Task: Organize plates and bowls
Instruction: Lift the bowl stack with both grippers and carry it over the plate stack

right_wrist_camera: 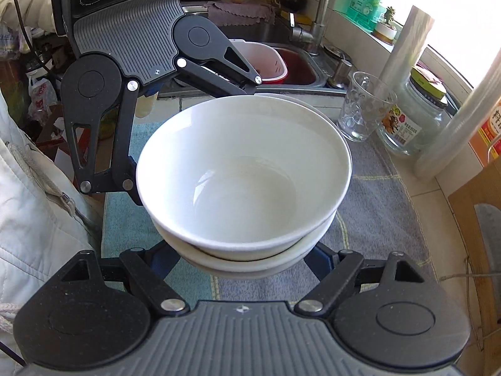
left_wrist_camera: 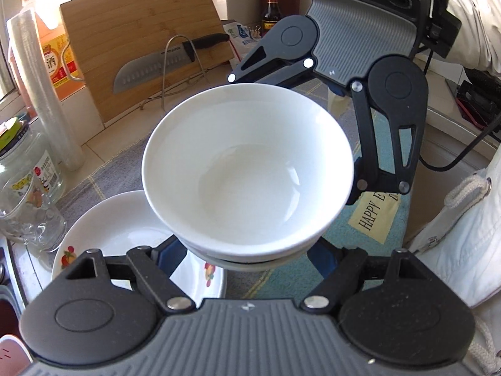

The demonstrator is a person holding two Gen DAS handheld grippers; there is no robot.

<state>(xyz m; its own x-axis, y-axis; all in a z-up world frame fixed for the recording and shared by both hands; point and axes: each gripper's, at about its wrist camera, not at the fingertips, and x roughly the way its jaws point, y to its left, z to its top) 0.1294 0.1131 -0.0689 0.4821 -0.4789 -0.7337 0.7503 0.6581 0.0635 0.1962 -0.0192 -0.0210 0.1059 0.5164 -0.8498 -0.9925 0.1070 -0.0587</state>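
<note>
Two white bowls (left_wrist_camera: pixel 247 172), nested one inside the other, are held clear of the grey mat (right_wrist_camera: pixel 375 206) between both grippers. The left gripper (left_wrist_camera: pixel 247 250) is clamped on the stack's lower wall at 6 o'clock in its own view; the right gripper (right_wrist_camera: pixel 247 250) is clamped on the opposite side, seen at 1 o'clock in the left view. The stack is judged to be glazed ceramic: stiff, fairly heavy for its size, slippery at the pads and liable to chip if knocked. Hold is best taken low on the outer bowl, beneath the rims, since the inner bowl sits loose and could slide if tilted. Both bowls appear empty. A flower-printed plate (left_wrist_camera: pixel 119 238), also empty, lies on the mat at 8 o'clock in the left view. A glass mug (right_wrist_camera: pixel 366 109) and a lidded jar (right_wrist_camera: pixel 416 122) stand at 2 o'clock in the right view; their contents cannot be told.
</note>
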